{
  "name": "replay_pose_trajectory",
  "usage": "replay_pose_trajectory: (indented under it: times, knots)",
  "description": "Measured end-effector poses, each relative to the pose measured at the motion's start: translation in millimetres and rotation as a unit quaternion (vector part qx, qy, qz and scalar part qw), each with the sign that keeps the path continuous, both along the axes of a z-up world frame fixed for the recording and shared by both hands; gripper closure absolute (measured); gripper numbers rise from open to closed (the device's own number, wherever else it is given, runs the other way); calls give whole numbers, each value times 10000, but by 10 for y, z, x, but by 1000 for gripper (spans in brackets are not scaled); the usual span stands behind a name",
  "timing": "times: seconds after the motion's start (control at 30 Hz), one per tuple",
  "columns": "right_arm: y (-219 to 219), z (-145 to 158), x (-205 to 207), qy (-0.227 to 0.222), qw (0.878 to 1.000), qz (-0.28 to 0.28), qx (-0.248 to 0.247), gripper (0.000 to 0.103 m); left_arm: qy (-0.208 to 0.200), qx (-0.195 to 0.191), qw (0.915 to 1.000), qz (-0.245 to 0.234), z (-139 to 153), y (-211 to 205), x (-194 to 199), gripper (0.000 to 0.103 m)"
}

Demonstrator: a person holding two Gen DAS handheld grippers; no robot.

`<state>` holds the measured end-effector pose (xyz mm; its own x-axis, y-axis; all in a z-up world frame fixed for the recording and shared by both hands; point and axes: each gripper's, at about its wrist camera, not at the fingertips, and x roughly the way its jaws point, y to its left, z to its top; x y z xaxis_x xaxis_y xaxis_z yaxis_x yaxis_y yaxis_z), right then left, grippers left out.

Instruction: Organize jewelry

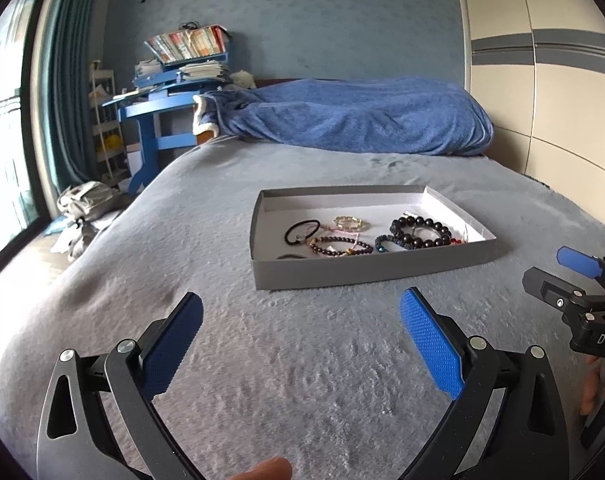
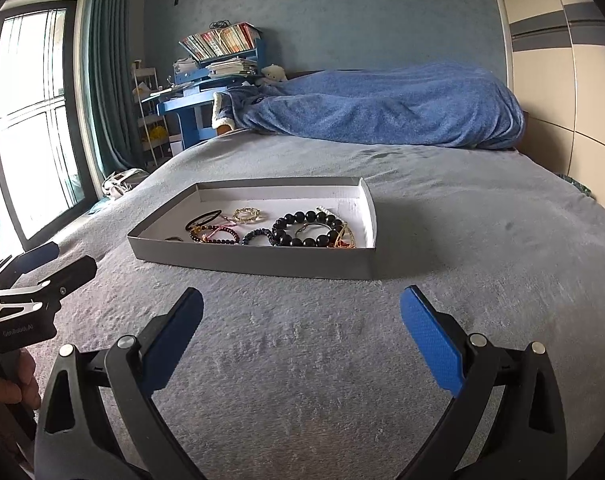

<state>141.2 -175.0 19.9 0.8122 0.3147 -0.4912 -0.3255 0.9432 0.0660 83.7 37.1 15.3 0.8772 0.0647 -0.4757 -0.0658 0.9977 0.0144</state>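
Observation:
A shallow grey box lid with a white inside lies on the grey bed. In it lie several pieces: a large black bead bracelet, a dark red bead bracelet, a small blue-black bead bracelet, a gold chain bracelet and a black hair tie. My left gripper is open and empty, short of the box. My right gripper is open and empty, also short of it.
A rumpled blue blanket lies across the far end of the bed. A blue desk with books stands at the back left, by a curtain and window. A wardrobe is on the right. A grey bag lies on the floor at left.

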Motion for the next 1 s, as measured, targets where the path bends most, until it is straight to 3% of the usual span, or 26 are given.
replay_pose_trajectory:
  times: [1.0]
  knots:
    - [28, -17, -3, 11, 10000, 26, -33, 6, 32, 30, 10000, -19, 1, -26, 4, 5]
